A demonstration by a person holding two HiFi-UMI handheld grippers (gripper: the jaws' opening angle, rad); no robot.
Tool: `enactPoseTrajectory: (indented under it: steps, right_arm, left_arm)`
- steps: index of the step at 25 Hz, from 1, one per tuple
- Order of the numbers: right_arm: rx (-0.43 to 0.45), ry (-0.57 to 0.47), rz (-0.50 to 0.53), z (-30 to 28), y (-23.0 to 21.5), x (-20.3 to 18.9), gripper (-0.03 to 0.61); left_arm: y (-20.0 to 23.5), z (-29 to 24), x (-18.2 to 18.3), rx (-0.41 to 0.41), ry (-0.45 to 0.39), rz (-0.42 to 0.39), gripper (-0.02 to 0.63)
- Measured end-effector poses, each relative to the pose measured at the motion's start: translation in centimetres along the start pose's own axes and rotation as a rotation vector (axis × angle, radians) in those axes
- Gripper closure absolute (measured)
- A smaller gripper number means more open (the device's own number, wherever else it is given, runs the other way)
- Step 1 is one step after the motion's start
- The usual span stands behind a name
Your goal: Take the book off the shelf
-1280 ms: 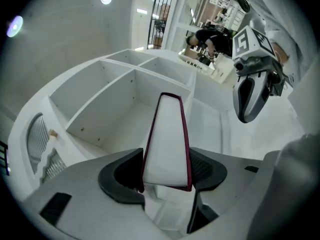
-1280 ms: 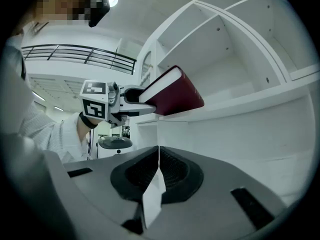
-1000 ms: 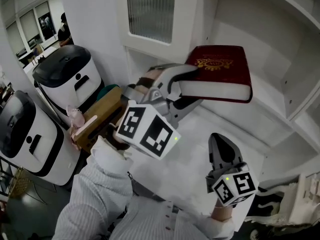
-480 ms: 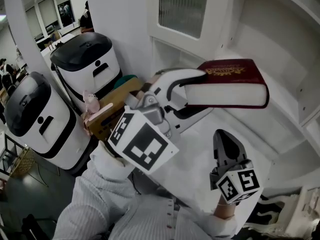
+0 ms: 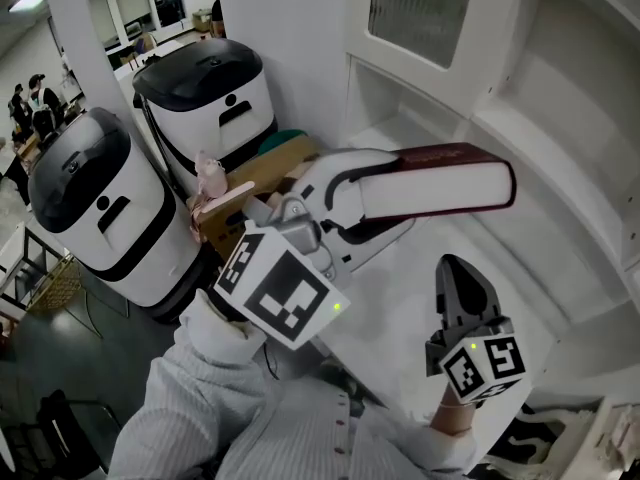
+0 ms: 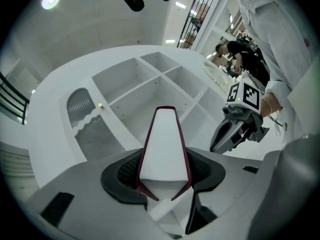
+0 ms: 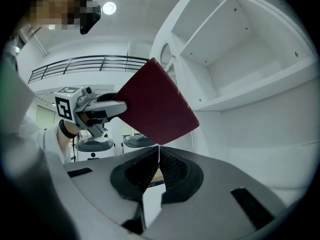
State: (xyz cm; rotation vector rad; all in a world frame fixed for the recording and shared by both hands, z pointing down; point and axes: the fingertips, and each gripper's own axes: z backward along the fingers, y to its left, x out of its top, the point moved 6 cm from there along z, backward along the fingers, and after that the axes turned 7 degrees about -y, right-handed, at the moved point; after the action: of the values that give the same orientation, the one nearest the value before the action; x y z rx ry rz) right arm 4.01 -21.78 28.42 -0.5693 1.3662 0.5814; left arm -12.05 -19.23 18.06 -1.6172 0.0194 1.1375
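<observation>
The right gripper (image 5: 455,273) hangs nearest, its jaws closed on nothing. Ahead, the left gripper (image 5: 358,200) clamps the thick dark-red hardcover book (image 5: 440,183), its jaws having just tightened on it. The book is held flat in the air, in front of the white shelf unit (image 5: 570,218). Removal looks nearly done; next, keep that grip firm while drawing it clear.

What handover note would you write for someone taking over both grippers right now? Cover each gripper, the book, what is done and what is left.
Left gripper: shut on the red book, page edge toward it; its jaws have just been closing further on the book.
Right gripper: shut, empty, held low in front of the shelf.
Book: in the air, lifted off the shelf board.
Done: book gripped and raised.
Left: draw it fully clear of the shelf unit.
</observation>
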Motion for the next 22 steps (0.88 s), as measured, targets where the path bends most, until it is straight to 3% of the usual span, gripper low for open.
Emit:
enactPoseTrajectory:
  steps: [11,22]
  right_arm:
    - [0.006,0.045,-0.032,0.3,0.5,-2.0,0.563]
    - [-0.091,0.101,-0.032,2.8,-1.6,-3.5,0.563]
  left_arm:
    - [-4.4,1.9,-5.1,-0.004,0.134,0.16,0.382]
    - [-11.1,-0.8,-8.8,-0.072,0.156,0.398,0.382]
